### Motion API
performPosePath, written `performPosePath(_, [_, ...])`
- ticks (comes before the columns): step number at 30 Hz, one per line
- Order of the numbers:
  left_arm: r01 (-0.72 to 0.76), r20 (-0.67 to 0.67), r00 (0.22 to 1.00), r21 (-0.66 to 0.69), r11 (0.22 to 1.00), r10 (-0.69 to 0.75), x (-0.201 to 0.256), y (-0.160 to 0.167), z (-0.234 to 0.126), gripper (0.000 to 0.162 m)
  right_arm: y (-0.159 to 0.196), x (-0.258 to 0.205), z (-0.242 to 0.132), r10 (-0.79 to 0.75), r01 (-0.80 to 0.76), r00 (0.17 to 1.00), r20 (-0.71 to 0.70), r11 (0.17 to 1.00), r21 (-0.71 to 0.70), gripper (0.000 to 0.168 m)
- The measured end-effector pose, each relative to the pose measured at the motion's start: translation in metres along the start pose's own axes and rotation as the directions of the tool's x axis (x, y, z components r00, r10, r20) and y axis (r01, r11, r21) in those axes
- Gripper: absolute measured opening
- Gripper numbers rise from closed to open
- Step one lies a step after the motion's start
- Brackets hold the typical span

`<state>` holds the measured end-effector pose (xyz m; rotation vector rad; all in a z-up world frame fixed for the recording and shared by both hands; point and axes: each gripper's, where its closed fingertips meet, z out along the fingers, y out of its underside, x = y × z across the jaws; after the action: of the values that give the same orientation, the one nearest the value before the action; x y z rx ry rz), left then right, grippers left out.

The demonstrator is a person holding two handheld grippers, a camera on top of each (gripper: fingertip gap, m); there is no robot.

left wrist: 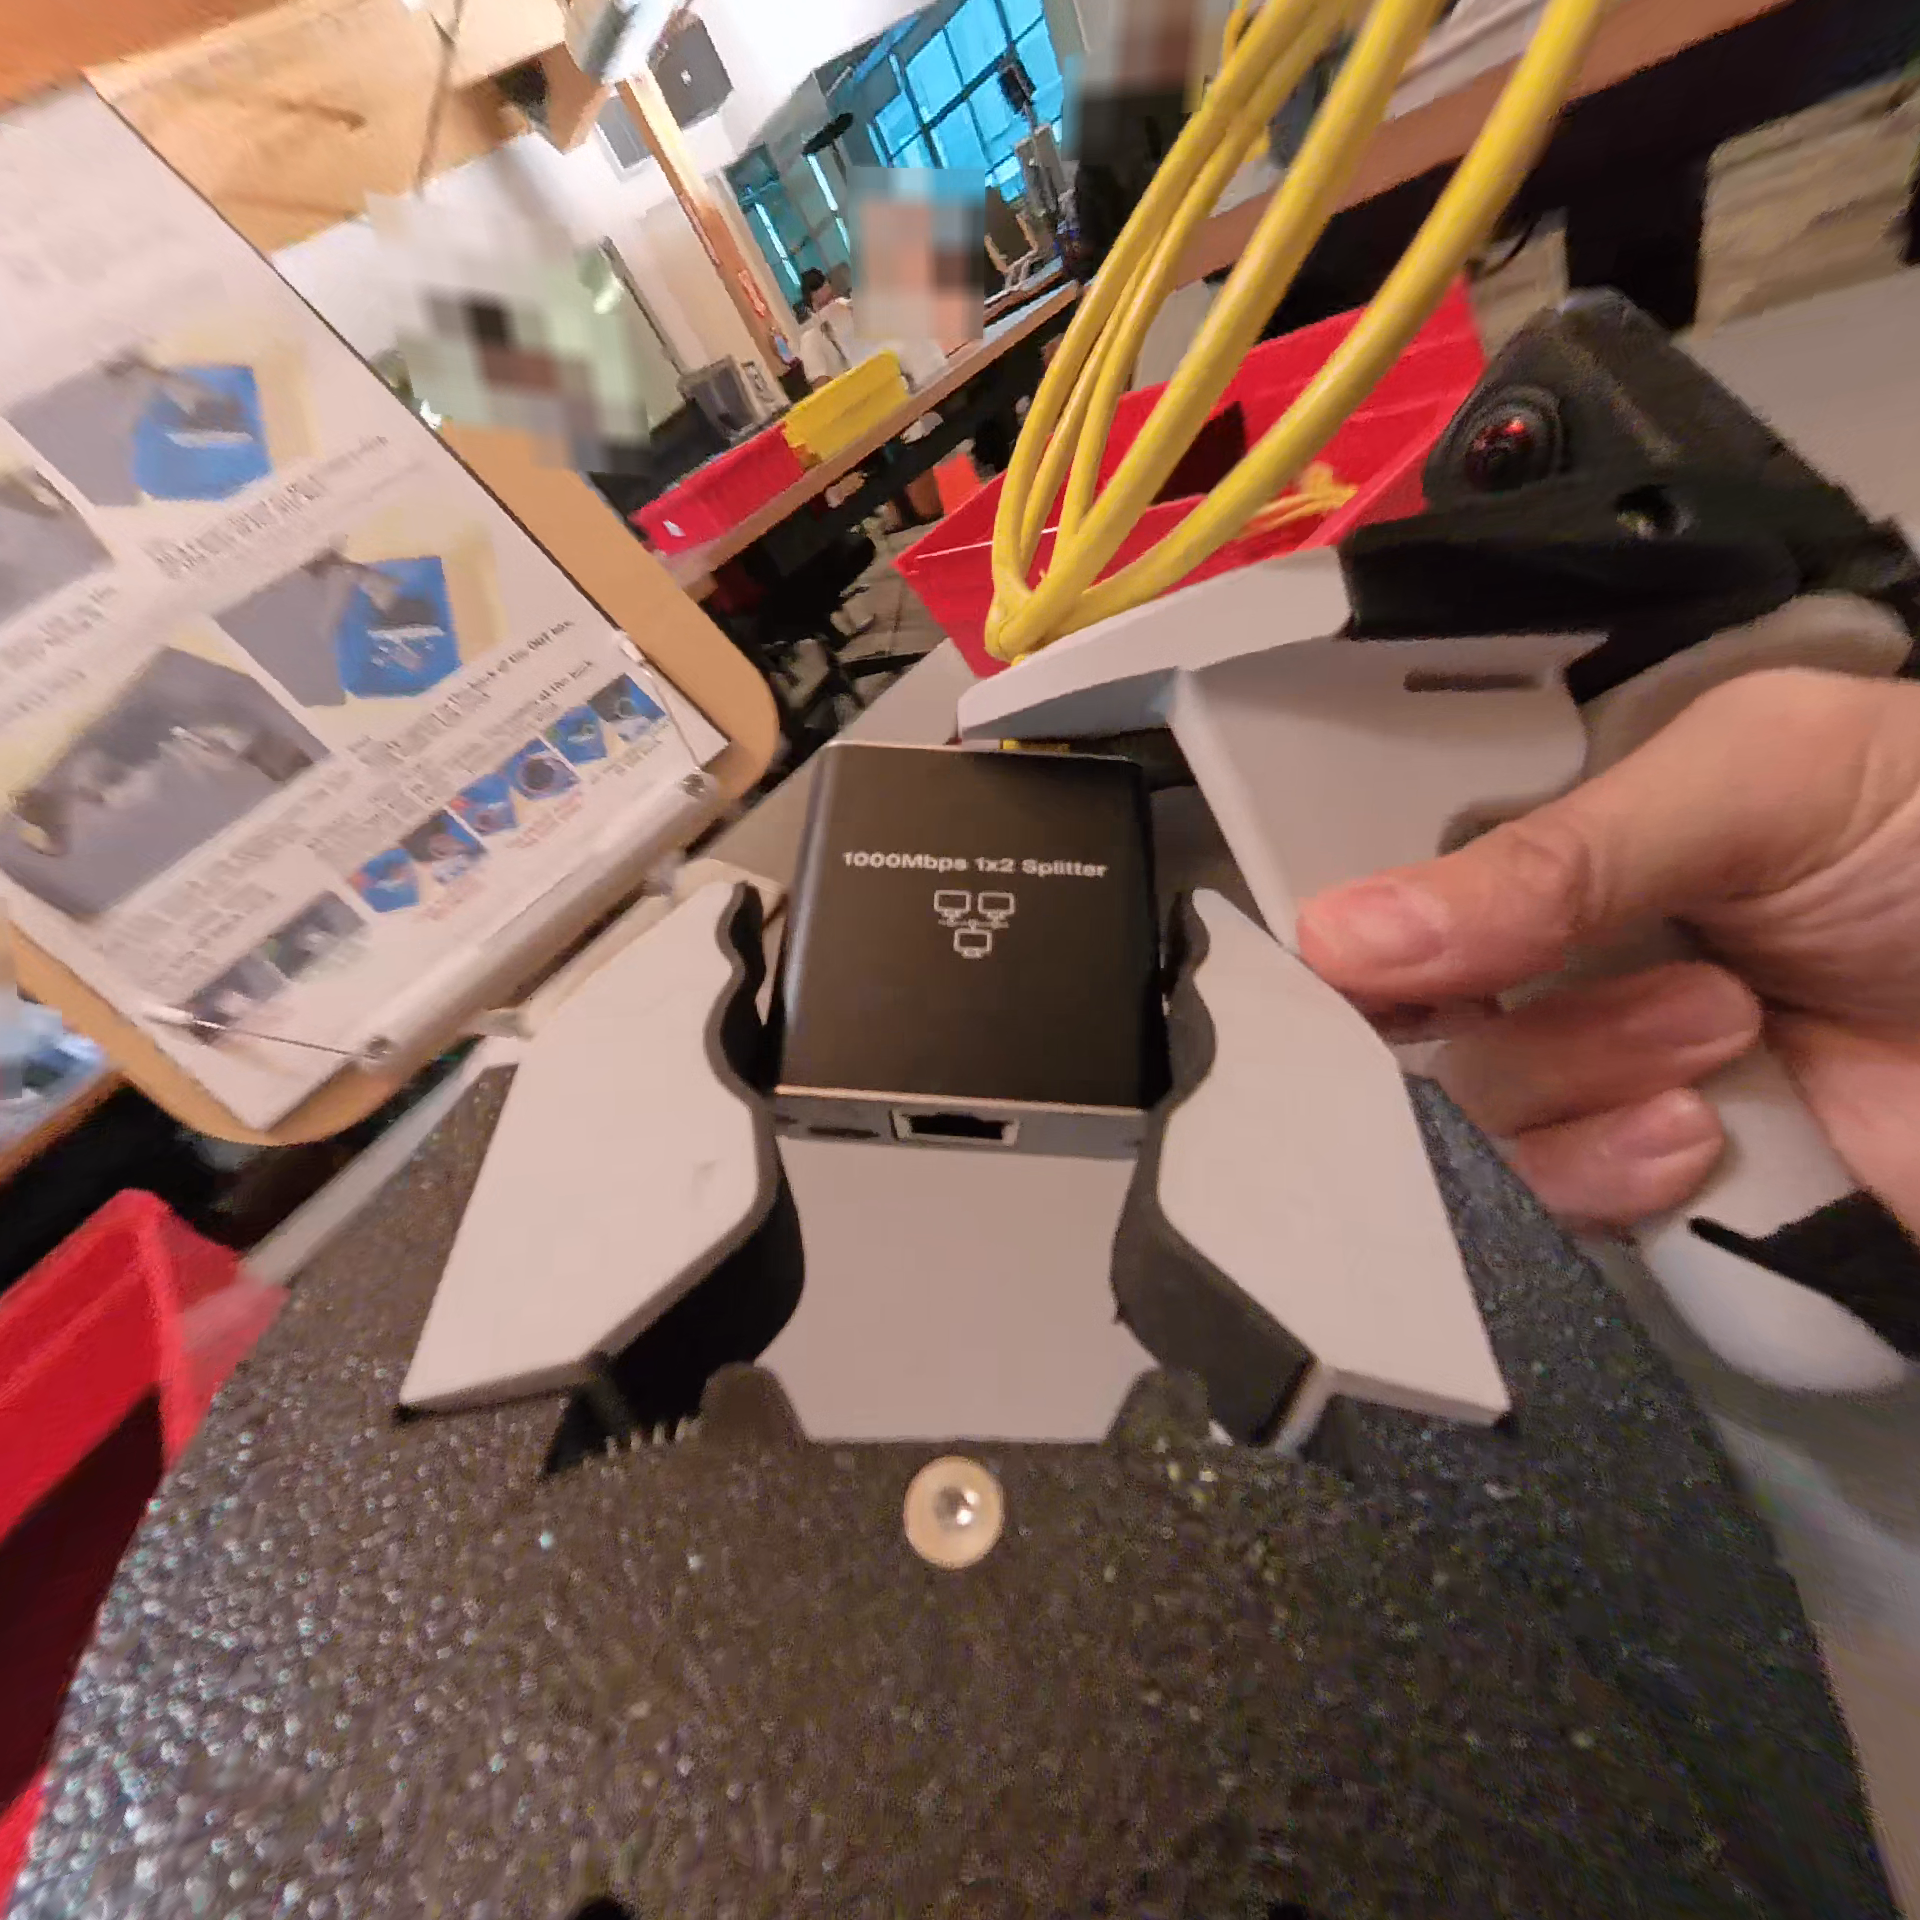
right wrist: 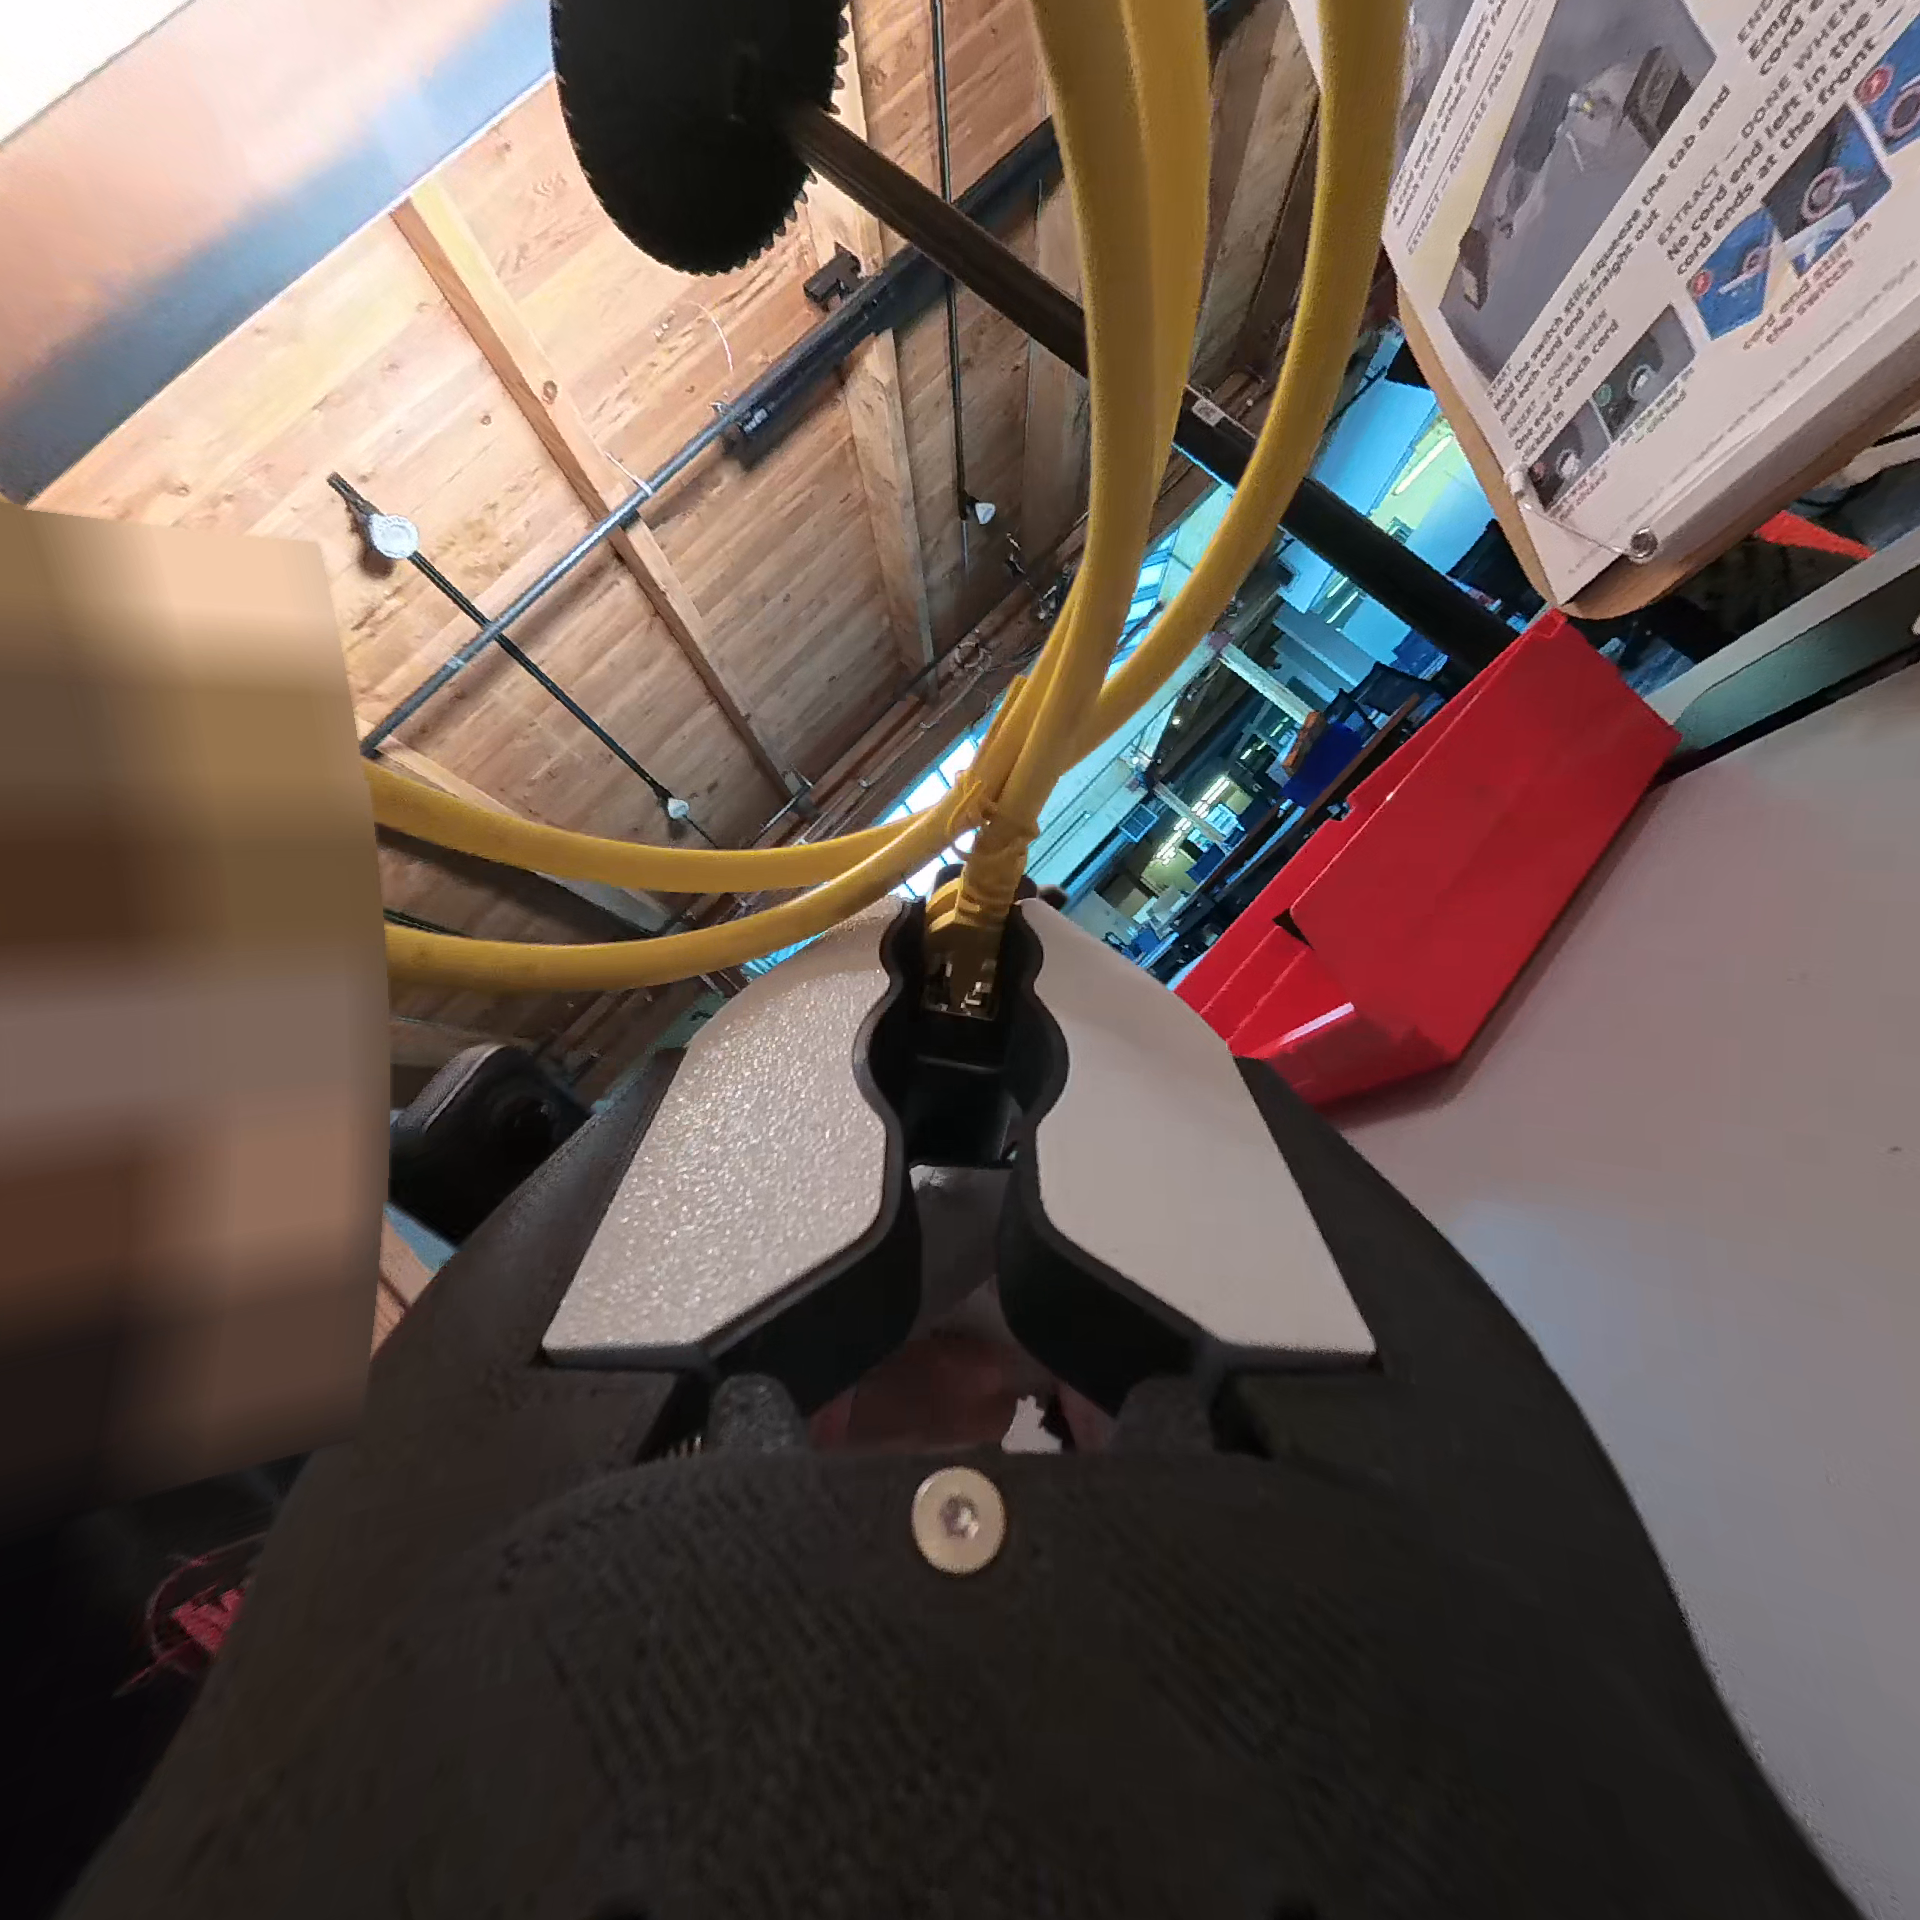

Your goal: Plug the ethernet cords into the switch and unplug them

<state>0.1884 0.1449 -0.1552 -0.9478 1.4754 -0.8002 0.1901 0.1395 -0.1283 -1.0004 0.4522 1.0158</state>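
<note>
My left gripper is shut on the black switch and holds it by its sides, above the table. An empty port on its near face points at the camera. My right gripper, held by a hand, sits at the switch's far end. In the right wrist view that gripper is shut on the yellow plug of a bundled yellow ethernet cord. The cord loops upward. Whether the plug sits in a far port is hidden.
An instruction sheet on a wooden board stands at the left, and also shows in the right wrist view. Red bins stand behind the switch, with another at the near left. The grey table shows at the right. Both grippers' tips are close together, under 4 cm apart.
</note>
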Motion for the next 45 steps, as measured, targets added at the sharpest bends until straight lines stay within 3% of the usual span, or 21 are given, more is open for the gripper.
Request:
performPosePath(5, [-0.118,0.046,0.992,-0.004,0.993,0.119,-0.002,-0.006,-0.003,0.074,-0.001,-0.005,0.001,-0.036,0.036,0.999,0.012,0.999,-0.017,0.014])
performPosePath(10, [0.019,-0.029,0.999,-0.027,0.999,-0.020,0.003,0.005,0.002,0.074,0.001,0.005,-0.002,-0.030,0.030,0.999,-0.020,0.999,-0.020,0.014])
performPosePath(15, [-0.078,0.025,0.997,-0.028,0.997,0.079,0.001,0.001,0.001,0.074,0.000,0.003,-0.002,-0.032,0.032,0.999,-0.002,0.999,-0.024,0.014])
performPosePath(23, [0.002,-0.010,1.000,-0.049,0.999,-0.002,0.004,0.009,0.004,0.074,0.001,0.009,-0.004,-0.010,0.010,1.000,-0.018,1.000,-0.022,0.014])
performPosePath(32, [-0.042,0.008,0.999,-0.065,0.997,0.043,0.003,0.011,0.005,0.074,0.002,0.012,-0.005,-0.017,0.016,1.000,-0.019,0.999,-0.031,0.014])
performPosePath(37, [0.070,-0.052,0.996,-0.076,0.995,-0.074,0.006,0.016,0.007,0.074,0.002,0.015,-0.005,-0.016,0.014,0.999,-0.043,0.999,-0.039,0.014])
performPosePath(42, [-0.050,-0.004,0.999,-0.087,0.995,0.050,0.003,0.015,0.006,0.075,0.003,0.016,-0.005,0.008,-0.009,1.000,-0.030,0.999,-0.035,0.014])
performPosePath(45, [0.057,-0.052,0.997,-0.092,0.994,-0.062,0.006,0.018,0.007,0.074,0.003,0.018,-0.006,0.008,-0.009,0.999,-0.038,0.999,-0.038,0.014])
